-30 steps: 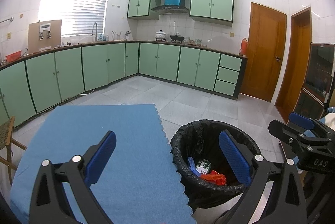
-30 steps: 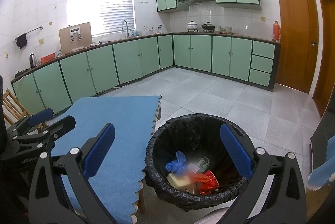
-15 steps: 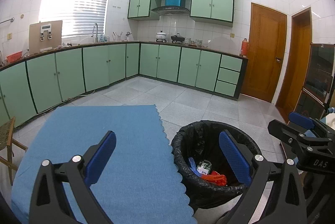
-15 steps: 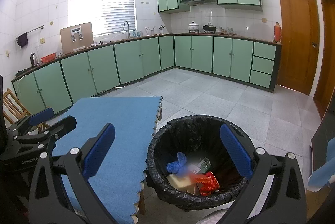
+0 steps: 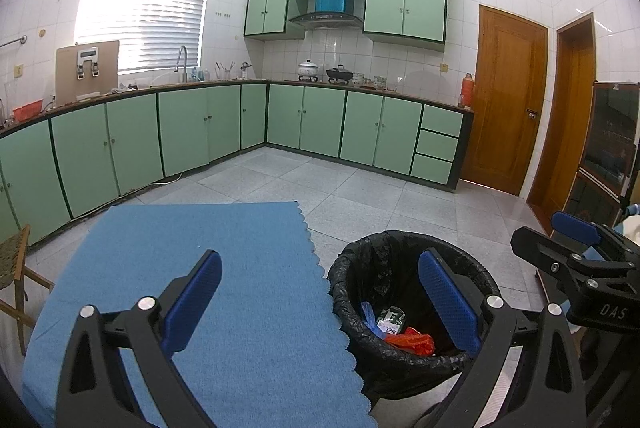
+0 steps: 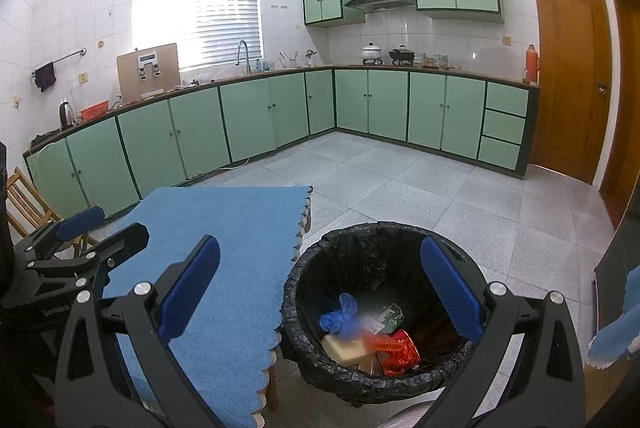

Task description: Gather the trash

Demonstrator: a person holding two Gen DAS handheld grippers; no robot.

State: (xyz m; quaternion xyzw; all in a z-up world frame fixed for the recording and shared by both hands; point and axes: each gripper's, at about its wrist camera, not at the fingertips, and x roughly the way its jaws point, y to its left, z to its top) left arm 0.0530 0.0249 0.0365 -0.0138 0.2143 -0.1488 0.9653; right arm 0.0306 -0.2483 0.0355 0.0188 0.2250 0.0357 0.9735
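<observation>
Nothing shifted since a moment ago: left gripper [image 5: 320, 302] and right gripper [image 6: 320, 298] both spread wide, empty. Crumpled wrappers [image 6: 394, 348] lying inside round black-lined trash bin [image 6: 316, 368] beside bare blue scalloped tablecloth [image 5: 224, 268]. Collection probably finished.

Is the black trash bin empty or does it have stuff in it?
It has stuff: the bin holds a red wrapper, a blue bag and other trash at the bottom.
</observation>
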